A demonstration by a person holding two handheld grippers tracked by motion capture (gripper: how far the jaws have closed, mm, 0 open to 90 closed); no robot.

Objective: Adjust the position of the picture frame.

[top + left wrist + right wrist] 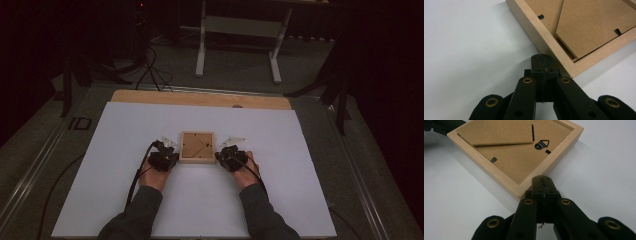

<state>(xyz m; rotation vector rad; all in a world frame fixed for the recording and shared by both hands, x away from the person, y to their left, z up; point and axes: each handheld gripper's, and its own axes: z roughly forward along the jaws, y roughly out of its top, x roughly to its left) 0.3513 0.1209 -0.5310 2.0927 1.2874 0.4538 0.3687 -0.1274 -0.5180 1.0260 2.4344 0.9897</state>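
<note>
Closed hand-held gripper (541, 58) beside wooden frame (544, 40) corner (backing board up)

Left claw (171, 155) jaws pressed together, right claw (223, 154) likewise, forearms low, angled inward

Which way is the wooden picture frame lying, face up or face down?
Face down. The picture frame lies flat on the white sheet, its brown backing board and metal hanger facing up.

The picture frame (197, 147) lay face down mid-table (150, 210) — the left gripper (171, 156) at its left near corner, the right gripper (221, 156) at its right.
</note>
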